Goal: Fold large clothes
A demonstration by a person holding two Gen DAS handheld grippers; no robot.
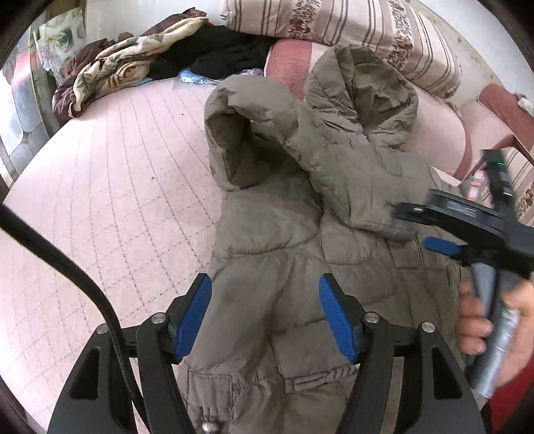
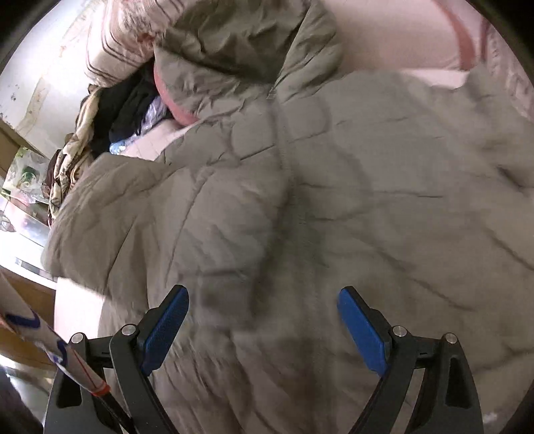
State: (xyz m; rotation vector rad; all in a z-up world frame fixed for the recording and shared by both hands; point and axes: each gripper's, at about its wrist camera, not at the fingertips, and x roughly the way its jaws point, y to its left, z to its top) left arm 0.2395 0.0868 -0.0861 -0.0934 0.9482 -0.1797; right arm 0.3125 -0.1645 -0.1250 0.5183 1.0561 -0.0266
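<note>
A large grey-brown padded hooded jacket lies on the pink quilted bed. One sleeve is folded across its chest, and the hood rests against the pillows. My left gripper is open and empty, just above the jacket's lower body. My right gripper shows at the right edge of the left wrist view, open, beside the folded sleeve's cuff. In the right wrist view the right gripper is open above the jacket's body, holding nothing.
A striped floral pillow lies at the head of the bed. A crumpled patterned blanket and dark clothes are piled at the far left corner. A red chair stands to the right of the bed.
</note>
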